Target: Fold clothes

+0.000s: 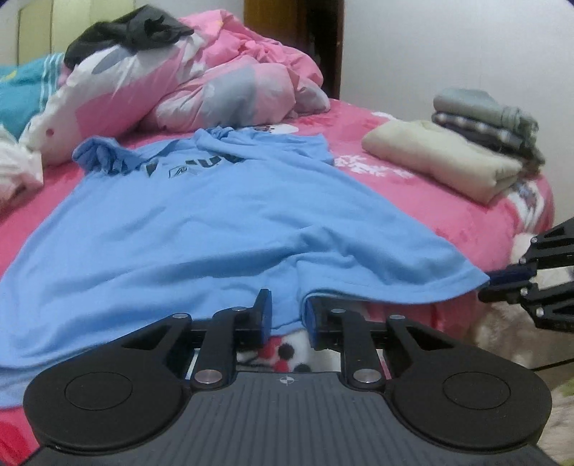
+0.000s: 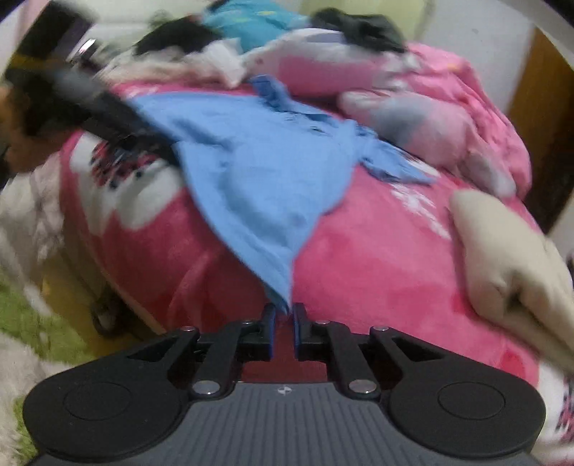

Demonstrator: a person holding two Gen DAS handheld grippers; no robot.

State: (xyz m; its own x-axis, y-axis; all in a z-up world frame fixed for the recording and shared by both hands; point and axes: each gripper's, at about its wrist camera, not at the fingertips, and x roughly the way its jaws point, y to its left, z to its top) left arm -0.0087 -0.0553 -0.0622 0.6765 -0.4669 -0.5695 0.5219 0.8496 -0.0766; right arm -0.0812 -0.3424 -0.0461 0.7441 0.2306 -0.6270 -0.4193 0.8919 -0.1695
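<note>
A light blue T-shirt (image 1: pixel 222 215) with a dark print lies spread on the pink bed (image 1: pixel 448 215), collar toward the far end. My left gripper (image 1: pixel 285 315) is at the shirt's bottom hem with the cloth between its partly closed fingers. My right gripper (image 2: pixel 284 315) is shut on the shirt's (image 2: pixel 258 172) bottom corner, pulling it to a point. The right gripper also shows in the left wrist view (image 1: pixel 509 283) at the hem's right corner. The left gripper shows blurred in the right wrist view (image 2: pixel 118 122).
A stack of folded clothes (image 1: pixel 466 154) sits at the bed's right side, also in the right wrist view (image 2: pixel 513 258). A crumpled pink quilt (image 1: pixel 215 82) with dark clothes (image 1: pixel 125 32) on it lies at the head of the bed. The bed edge is just below the grippers.
</note>
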